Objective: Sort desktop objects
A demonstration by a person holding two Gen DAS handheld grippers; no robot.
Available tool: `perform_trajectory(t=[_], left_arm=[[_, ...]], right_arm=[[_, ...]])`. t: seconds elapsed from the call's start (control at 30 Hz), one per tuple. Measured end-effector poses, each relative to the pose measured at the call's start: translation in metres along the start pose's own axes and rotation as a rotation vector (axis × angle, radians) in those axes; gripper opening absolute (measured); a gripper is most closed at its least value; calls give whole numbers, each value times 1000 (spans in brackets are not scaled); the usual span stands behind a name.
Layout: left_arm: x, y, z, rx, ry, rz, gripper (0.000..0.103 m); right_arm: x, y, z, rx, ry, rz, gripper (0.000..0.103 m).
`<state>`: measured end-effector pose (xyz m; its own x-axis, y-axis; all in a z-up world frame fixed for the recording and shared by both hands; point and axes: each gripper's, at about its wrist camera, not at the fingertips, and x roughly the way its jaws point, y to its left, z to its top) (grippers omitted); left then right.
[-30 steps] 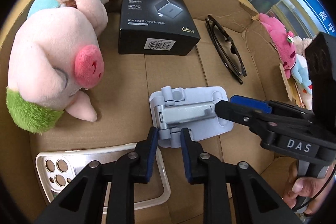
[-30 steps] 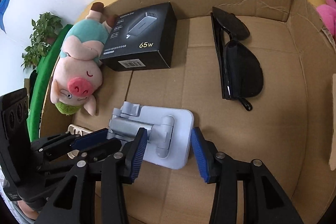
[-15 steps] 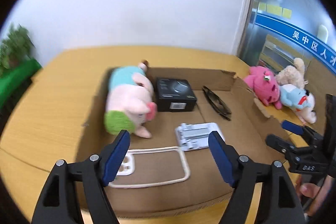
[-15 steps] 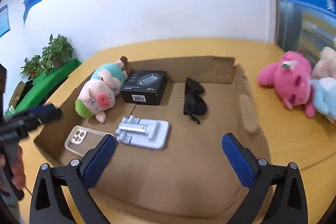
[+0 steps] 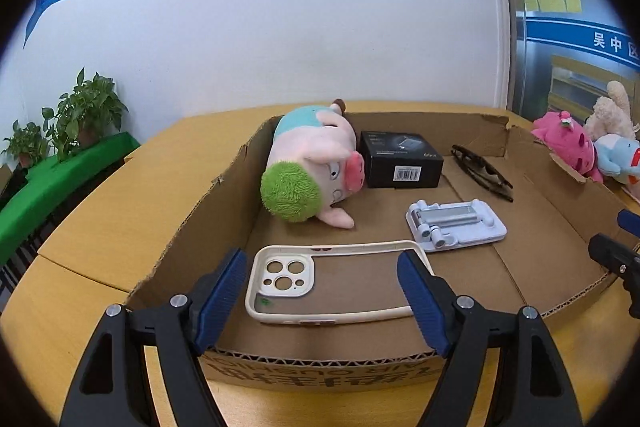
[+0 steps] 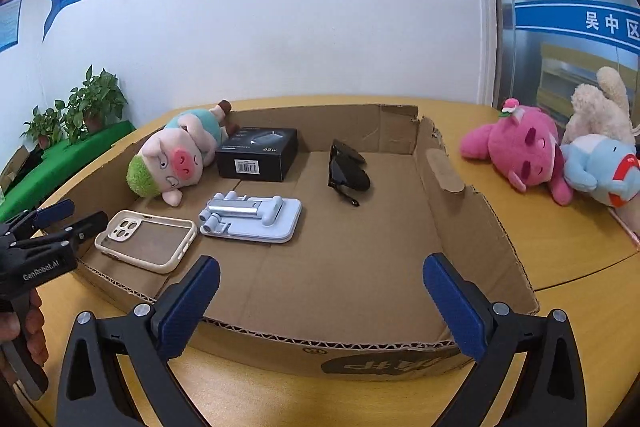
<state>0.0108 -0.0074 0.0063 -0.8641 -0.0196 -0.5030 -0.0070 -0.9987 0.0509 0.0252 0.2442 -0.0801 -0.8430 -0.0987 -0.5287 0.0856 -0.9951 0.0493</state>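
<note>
A shallow cardboard box (image 5: 560,211) (image 6: 476,223) lies on the wooden table. Inside it are a pig plush (image 5: 316,167) (image 6: 172,155), a black charger box (image 5: 400,159) (image 6: 258,155), black sunglasses (image 5: 482,171) (image 6: 346,169), a pale phone stand (image 5: 456,225) (image 6: 252,217) and a cream phone case (image 5: 332,283) (image 6: 146,239). My left gripper (image 5: 320,301) is open and empty above the box's near edge, over the phone case. My right gripper (image 6: 320,301) is open and empty at the near edge of the box. Each gripper shows at the edge of the other's view.
Three plush toys, pink (image 6: 520,151), beige (image 6: 600,107) and light blue (image 6: 604,167), lie on the table to the right of the box. Potted plants (image 6: 80,107) on a green surface stand at far left. A white wall is behind.
Both grippers pulled back from the phone stand and opened wide. The stand lies in the box, released. Both cameras are now higher and further back.
</note>
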Motion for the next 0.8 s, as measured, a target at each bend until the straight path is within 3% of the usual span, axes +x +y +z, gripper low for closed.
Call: perform_trajectory(t=[0.17, 0.8], left_arm=[[-6, -2, -7, -2, -58, 10, 82], [-4, -2, -6, 9, -55, -22, 91]], right_arm=[[-7, 2, -9, -6, -78, -8, 103], [-5, 1, -7, -7, -77, -7, 103]])
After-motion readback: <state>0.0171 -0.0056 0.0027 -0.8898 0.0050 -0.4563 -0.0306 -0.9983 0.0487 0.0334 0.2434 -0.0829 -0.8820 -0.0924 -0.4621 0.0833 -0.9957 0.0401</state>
